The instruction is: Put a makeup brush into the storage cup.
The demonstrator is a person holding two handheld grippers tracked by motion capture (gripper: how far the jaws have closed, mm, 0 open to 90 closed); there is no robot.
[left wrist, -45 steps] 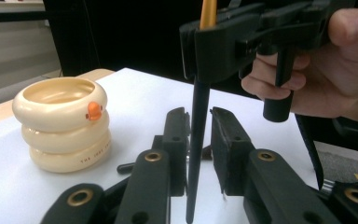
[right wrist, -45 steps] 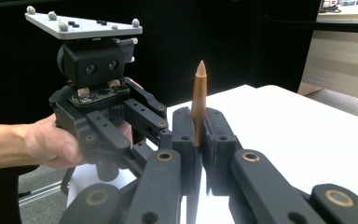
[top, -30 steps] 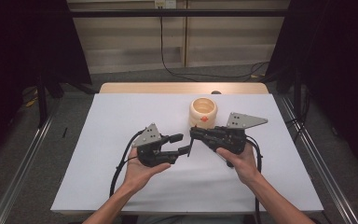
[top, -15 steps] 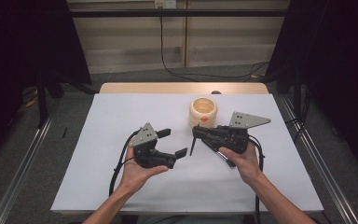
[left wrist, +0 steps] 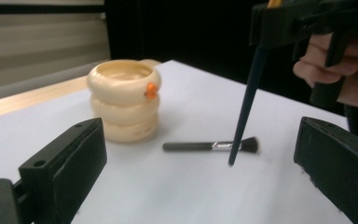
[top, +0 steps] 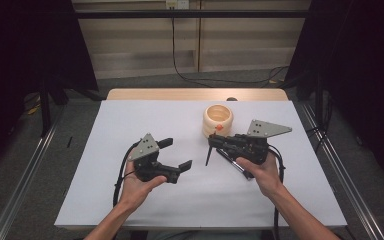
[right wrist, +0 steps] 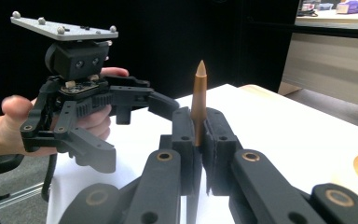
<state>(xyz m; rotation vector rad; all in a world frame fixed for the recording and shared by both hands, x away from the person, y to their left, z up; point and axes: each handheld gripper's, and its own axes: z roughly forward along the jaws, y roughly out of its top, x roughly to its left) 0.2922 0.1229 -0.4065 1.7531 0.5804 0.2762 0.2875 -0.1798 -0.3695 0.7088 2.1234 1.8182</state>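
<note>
White sheet over a wooden worktop, dark curtains either side, pale panelled wall behind. Near the far edge, a cream ribbed holder shaped like stacked rings, orange knob on its side. Right tongs clamped tight on a slim dark-handled brush, its handle angled down with the lower tip just above the sheet, its orange pointed end sticking up between the closed jaws in the right gripper view. Held just in front of the holder, close but not touching. Second brush, black handle, silver ferrule, dark bristles, flat on the sheet beside the holder's base, under the right hand. Left tongs spread wide, just opened, nothing between the jaws; pointed across at the gripped brush, near it but apart. Left hand wrapped round the body, cable trailing back toward the near edge.
</note>
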